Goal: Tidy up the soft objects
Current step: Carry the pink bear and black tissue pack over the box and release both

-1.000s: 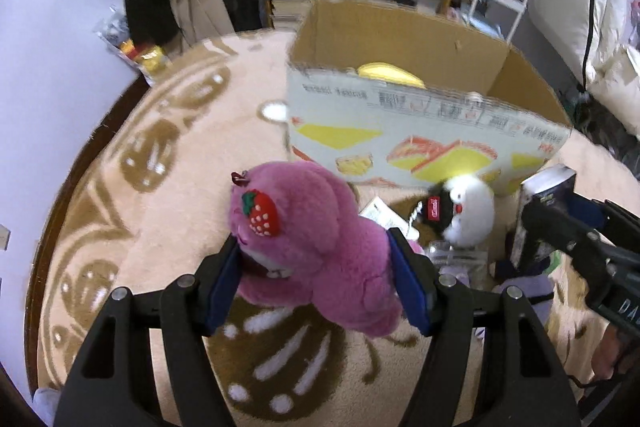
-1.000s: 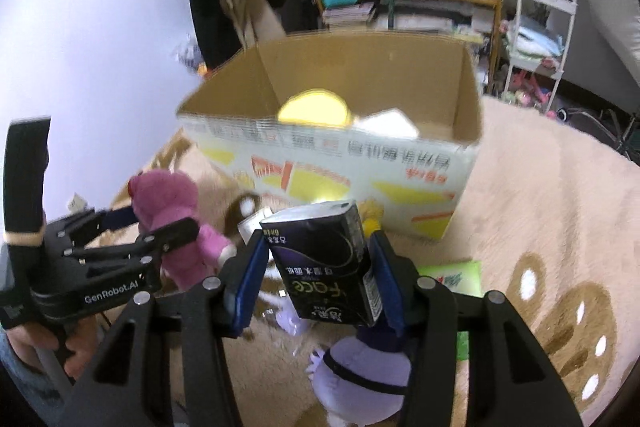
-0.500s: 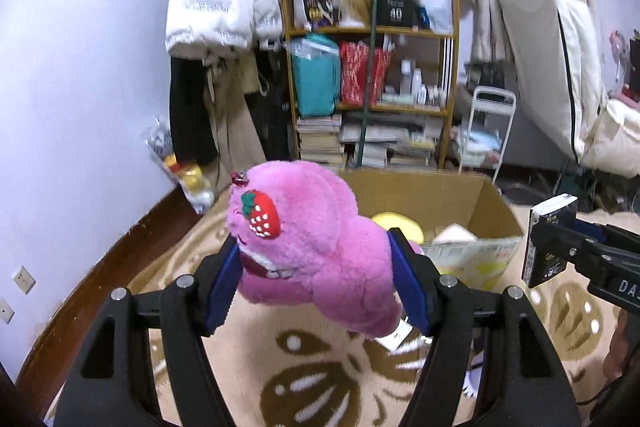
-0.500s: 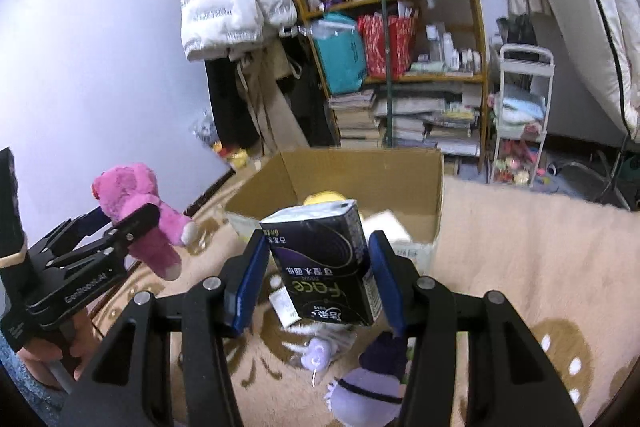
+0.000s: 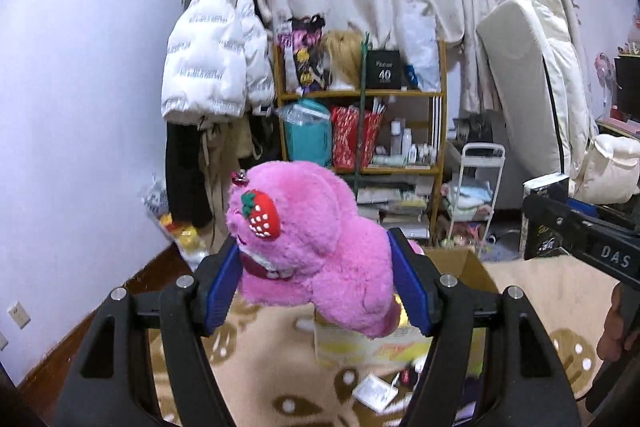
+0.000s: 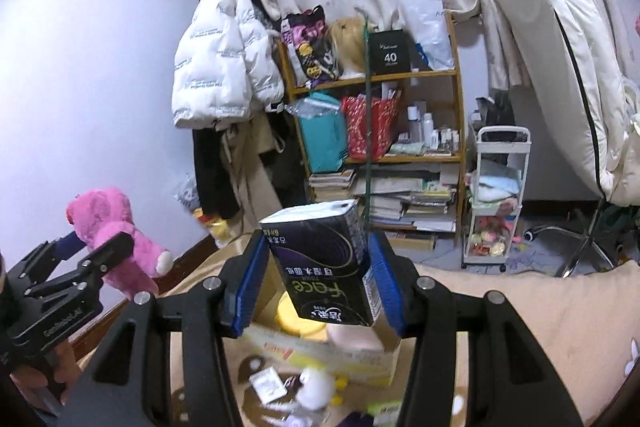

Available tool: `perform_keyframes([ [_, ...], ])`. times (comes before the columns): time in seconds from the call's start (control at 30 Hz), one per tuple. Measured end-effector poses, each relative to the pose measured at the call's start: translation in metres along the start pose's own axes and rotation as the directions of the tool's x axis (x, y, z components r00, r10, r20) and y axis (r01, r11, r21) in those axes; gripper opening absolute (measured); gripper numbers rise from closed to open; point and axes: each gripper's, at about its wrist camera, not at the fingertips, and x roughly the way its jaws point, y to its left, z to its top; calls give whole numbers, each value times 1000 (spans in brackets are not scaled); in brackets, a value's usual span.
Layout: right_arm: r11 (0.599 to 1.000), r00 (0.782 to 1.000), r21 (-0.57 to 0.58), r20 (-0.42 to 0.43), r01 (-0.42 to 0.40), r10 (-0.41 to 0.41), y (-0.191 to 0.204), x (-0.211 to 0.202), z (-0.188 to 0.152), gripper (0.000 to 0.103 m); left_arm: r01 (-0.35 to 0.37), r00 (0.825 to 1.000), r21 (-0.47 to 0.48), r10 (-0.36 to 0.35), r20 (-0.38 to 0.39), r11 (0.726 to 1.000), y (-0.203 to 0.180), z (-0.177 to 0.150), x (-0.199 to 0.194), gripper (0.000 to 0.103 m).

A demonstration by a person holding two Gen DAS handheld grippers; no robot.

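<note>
Gripping the pink plush bear, your left gripper has its blue pads pressed into both sides, holding it in the air above the cardboard box. Your right gripper clamps a dark tissue pack the same way, also over the box. A white plush lies on the beige rug beside the box.

Left tool clamps pink plush bear, seemingly above box.

Even, cool indoor light; heavy fisheye bending with black corners; the beige patterned rug smears in motion blur.
</note>
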Motion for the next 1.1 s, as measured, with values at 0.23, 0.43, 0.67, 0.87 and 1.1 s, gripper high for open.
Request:
perform_keyframes([
  [0.23, 998, 997, -30, 49, 53, -52, -6, 15, 19, 54, 4, 1000, 32, -5, 29, 999, -11, 17, 22, 69],
  [0.43, 998, 998, -50, 38, 44, -43, -9, 38, 16, 54, 17, 1000, 44, -18, 25, 999, -17, 6, 47, 69],
  [0.67, 998, 999, -62, -48, 12, -15, -10, 73, -7, 54, 23, 999, 44, -22, -29, 999, -27, -12, 79, 69],
  [0.87, 998, 993, -59, -118, -19, 12, -16, 93, -26, 54, 20, 999, 91, -18, -28, 996, -37, -26, 93, 69],
  [1.1, 999, 986, -32, -165, -14, 8, -29, 111, -44, 54, 25, 994, 101, -14, -106, 995, -44, -44, 114, 69],
])
